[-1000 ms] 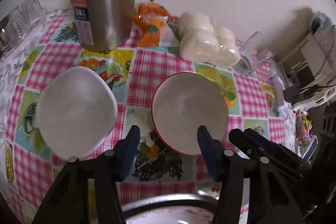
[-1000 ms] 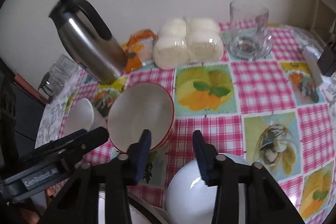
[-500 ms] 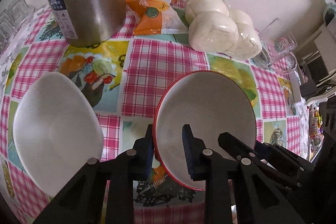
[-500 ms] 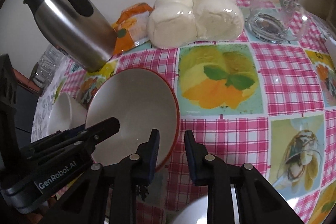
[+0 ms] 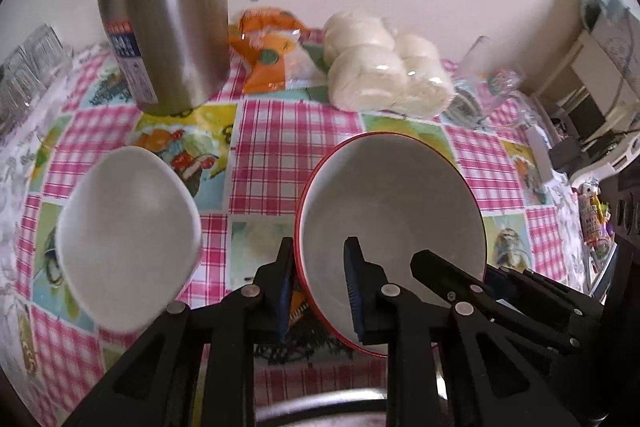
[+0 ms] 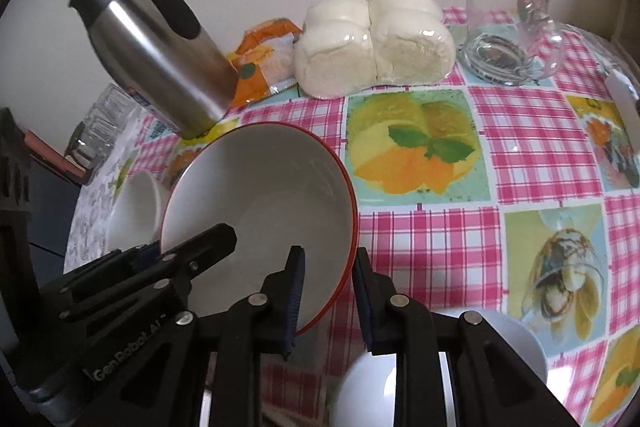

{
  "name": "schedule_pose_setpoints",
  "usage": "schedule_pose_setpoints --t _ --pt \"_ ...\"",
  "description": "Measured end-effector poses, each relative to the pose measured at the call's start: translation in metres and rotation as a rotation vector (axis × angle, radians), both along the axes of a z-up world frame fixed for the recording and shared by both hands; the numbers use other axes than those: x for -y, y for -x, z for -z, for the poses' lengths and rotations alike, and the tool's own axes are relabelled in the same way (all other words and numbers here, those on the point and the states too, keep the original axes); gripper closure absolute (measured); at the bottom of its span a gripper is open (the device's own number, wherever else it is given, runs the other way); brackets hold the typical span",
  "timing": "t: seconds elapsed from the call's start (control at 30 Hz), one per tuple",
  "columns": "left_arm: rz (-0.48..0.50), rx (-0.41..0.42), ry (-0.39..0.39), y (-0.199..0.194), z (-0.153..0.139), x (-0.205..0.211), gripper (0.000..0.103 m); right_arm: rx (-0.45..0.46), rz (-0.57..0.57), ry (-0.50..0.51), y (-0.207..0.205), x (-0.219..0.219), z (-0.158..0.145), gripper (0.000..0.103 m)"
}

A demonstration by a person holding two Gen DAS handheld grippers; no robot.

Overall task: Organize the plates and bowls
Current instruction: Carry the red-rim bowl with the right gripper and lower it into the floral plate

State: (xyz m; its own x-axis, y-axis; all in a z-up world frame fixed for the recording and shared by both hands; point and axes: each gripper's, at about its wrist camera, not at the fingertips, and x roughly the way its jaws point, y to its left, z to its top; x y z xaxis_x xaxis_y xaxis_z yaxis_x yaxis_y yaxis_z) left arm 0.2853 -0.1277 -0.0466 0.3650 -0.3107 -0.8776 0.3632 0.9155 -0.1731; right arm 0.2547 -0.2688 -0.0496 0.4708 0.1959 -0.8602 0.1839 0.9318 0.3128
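Gripping the red-rimmed bowl from both sides, the two hand-held grippers had it tilted, its near edge seemingly clear of the table. The left hand-held gripper was narrowed onto the rim nearest the white bowl, one pad outside the wall and one inside. The right hand-held gripper pinched the opposite rim the same way, its fingers straddling the red edge.

That bowl sat in front of the kettle, with the white bowl just beside it, apart from it. More dishes showed nearer the person than the red-rimmed bowl: a pale bowl under the right hand-held gripper and a dark rim at the bottom of the left wrist view; what the rim belonged to could not be told.

The step in hand looked like the pick-up of the red-rimmed bowl, grasp made and lift just starting. The next move would call for raising both hands together, keeping the bowl steady so neither pad slipped off the thin wall, then carrying it to wherever bowls were being stacked. That place was not evident. Uneven lifting could twist the bowl out of one grip.
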Motion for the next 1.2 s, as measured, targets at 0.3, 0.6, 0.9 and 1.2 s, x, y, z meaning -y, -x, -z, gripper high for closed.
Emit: schedule_pose_setpoints --t 0.3,0.6,0.9,1.2 --pt "0.013 0.130 0.011 0.062 -0.045 -0.014 0.080 0.105 -0.022 0.034 0.059 -0.016 -0.045 0.076" --pt "0.012 0.162 0.015 0.120 -0.056 -0.042 0.079 0.141 -0.043 0.060 0.125 -0.042 -0.055 0.076" --pt "-0.011 0.092 0.061 0.157 -0.043 -0.073 0.077 0.092 -0.056 0.012 0.166 -0.058 -0.038 0.076" --pt "-0.033 -0.009 0.056 0.164 -0.021 -0.086 0.070 -0.007 -0.077 -0.014 0.174 -0.071 -0.012 0.076"
